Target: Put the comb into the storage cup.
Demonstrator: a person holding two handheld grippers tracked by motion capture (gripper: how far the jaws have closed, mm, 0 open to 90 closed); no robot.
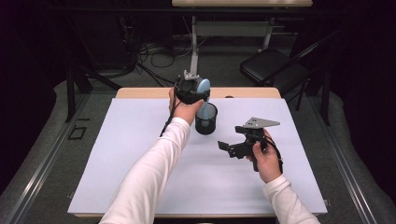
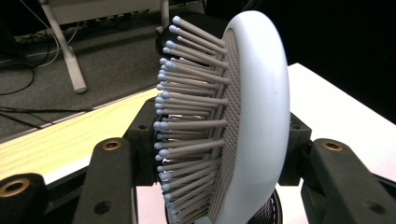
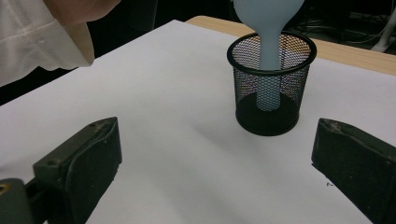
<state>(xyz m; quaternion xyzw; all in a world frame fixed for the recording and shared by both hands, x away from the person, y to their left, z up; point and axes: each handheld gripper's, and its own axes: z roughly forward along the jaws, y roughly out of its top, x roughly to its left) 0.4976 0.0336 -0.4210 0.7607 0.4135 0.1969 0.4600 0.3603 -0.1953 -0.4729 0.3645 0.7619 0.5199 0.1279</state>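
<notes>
A pale blue hairbrush (image 1: pixel 204 93) stands upright with its handle down inside a black mesh cup (image 1: pixel 206 118) on the white table cover. My left gripper (image 1: pixel 196 91) is shut on the brush head; in the left gripper view the head (image 2: pixel 252 121) with its grey bristles (image 2: pixel 187 121) sits between the two black jaws. In the right gripper view the brush handle (image 3: pixel 269 60) reaches down to the bottom of the mesh cup (image 3: pixel 271 93). My right gripper (image 1: pixel 233 145) hovers open over the table to the right of the cup, nothing between its jaws.
The white cover (image 1: pixel 140 158) lies over a wooden table (image 1: pixel 140 92). Behind the table stand a white desk leg (image 1: pixel 194 46), floor cables (image 1: pixel 154 53) and a black folding chair (image 1: pixel 273 65). A white sleeve (image 3: pixel 42 42) shows at the upper left in the right gripper view.
</notes>
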